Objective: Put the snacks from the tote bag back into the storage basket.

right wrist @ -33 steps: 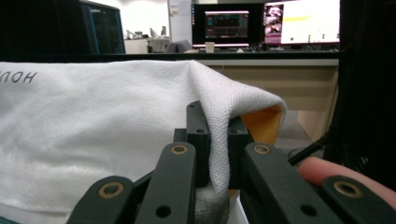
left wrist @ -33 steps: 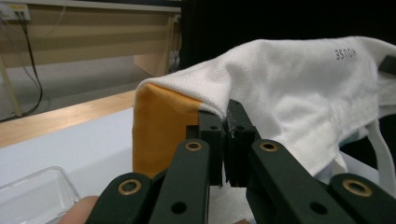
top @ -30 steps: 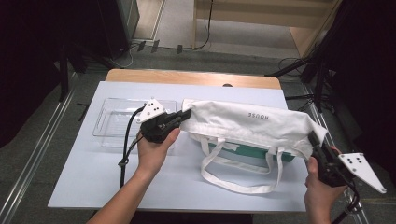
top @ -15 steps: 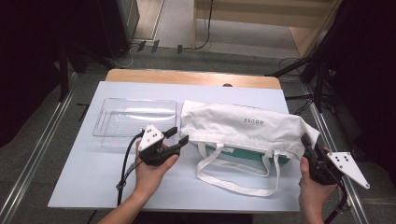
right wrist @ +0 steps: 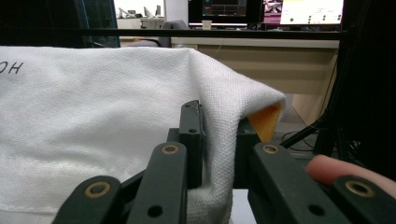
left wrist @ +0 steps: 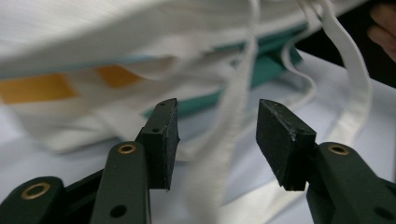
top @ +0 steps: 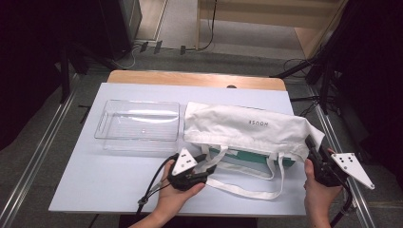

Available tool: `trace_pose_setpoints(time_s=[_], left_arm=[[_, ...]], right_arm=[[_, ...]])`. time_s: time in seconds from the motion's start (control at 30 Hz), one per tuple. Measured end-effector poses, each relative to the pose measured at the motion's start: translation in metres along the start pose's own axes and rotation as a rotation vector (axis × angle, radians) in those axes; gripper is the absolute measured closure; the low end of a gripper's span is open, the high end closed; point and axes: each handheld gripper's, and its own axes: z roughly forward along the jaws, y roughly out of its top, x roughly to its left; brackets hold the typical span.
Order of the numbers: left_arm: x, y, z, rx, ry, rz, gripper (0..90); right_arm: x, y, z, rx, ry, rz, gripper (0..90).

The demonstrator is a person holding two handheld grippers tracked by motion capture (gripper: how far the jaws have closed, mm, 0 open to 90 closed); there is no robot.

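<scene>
Now | right claw (right wrist: 218, 140) pinches bag (top: 247, 126) edge | left claw (left wrist: 218, 140) straddles strap (left wrist: 233, 135)

Teal box (top: 247, 156) mostly hidden under white bag (top: 247, 128); contents perhaps indiscernible.

Tote bag (top: 247, 126): white woven cloth, matt, coarse weave. Tray (top: 138, 120): clear glossy plastic. Table (top: 95, 175): smooth matt top, wooden edge.

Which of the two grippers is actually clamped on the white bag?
The right gripper, at the white bag's right end: its jaws pinch a fold of fabric. The left gripper, just opened, has a strap between its jaws, unclamped.
</scene>
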Motion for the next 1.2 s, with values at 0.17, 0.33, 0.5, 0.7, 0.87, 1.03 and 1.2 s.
trace_pose_setpoints(time_s=[0.17,0.33,0.5,0.7,0.87,1.03,1.2], left_arm=[[-0.010,0.009,0.018,0.051,0.047,0.057,73.0],[-0.007,0.020,0.017,0.045,0.039,0.059,86.8],[-0.003,0.032,0.018,0.015,0.044,0.037,87.3],[0.005,0.045,0.023,-0.013,0.049,-0.015,87.4],[0.010,0.048,0.028,-0.018,0.057,-0.034,87.3],[0.012,0.051,0.028,-0.023,0.056,-0.024,87.3],[0.013,0.052,0.025,-0.024,0.056,-0.021,87.4]], right_arm=[[-0.002,0.003,-0.003,0.012,0.016,0.028,55.1],[-0.004,0.009,-0.025,-0.002,-0.012,0.110,26.3],[0.000,0.007,-0.058,-0.007,-0.033,0.073,25.7],[0.018,-0.016,-0.086,0.026,-0.023,0.053,29.9],[0.042,-0.040,-0.079,0.135,0.124,0.052,33.7],[0.066,-0.053,-0.050,0.299,0.164,-0.016,56.3],[0.078,-0.058,-0.031,0.366,0.292,-0.048,88.8]])
